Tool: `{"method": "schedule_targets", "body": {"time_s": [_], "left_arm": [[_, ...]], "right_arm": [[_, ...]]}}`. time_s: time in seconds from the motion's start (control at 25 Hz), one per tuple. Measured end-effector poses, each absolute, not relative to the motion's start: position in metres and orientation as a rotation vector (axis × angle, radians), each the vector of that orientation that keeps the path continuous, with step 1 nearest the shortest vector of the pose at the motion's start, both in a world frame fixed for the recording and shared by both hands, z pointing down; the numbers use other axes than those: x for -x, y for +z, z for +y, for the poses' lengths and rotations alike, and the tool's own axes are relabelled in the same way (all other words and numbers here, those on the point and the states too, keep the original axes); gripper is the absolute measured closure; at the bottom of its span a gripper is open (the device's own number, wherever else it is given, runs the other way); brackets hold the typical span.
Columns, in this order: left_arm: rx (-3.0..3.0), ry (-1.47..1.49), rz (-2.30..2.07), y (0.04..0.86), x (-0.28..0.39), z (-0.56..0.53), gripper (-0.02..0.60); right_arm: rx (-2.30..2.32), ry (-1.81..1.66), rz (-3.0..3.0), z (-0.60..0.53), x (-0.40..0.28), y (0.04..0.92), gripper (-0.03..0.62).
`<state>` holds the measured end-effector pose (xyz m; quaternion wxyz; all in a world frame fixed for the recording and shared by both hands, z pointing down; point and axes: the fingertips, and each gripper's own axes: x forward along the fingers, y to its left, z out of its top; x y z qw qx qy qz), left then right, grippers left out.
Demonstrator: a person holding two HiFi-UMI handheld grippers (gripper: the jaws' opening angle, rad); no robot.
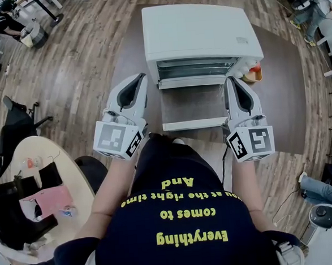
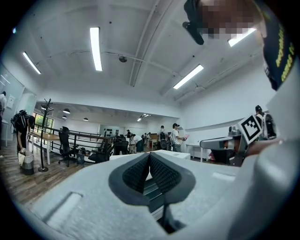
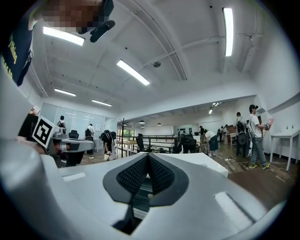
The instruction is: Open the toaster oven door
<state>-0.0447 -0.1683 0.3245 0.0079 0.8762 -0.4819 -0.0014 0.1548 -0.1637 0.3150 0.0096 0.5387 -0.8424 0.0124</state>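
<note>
The left gripper (image 2: 149, 157) is pressing its two black ribbed pads tight together, with nothing between them. The right gripper (image 3: 147, 157) is doing the same: jaws squeezed flat against each other, pinching nothing.

From the head view, the person's two arms are reaching forward, one on each side of the body. The left gripper (image 1: 142, 77) is pointing level toward the front left corner of the white boxy metal toaster oven (image 1: 198, 30). The right gripper (image 1: 229, 80) is pointing at the front right corner. Each one is carrying its white cube with black square markers at the back, close to the person (left cube (image 1: 118, 139), right cube (image 1: 252, 143)).

The toaster oven is sitting on a dark brown table (image 1: 281, 81). Its glass door with a white edge (image 1: 192, 105) is hanging open, lying flat toward the person, between the two grippers and apart from both. Inside the open mouth a shiny wire rack (image 1: 195, 69) is showing, and I cannot see anything resting on it.

A small orange and red thing (image 1: 253, 72) is peeking out at the oven's right side, too small to name.
</note>
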Motion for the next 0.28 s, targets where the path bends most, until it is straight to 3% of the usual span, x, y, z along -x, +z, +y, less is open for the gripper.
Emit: {"method": "schedule_targets", "body": {"time_s": [0.28], "left_arm": [[-2.732, -0.004, -1.516, 0.3266, 0.0431, -0.1651, 0.580]], "right_arm": [[-1.697, 0.044, -2.635, -0.1603, -0.1596, 0.3182, 0.583]]}}
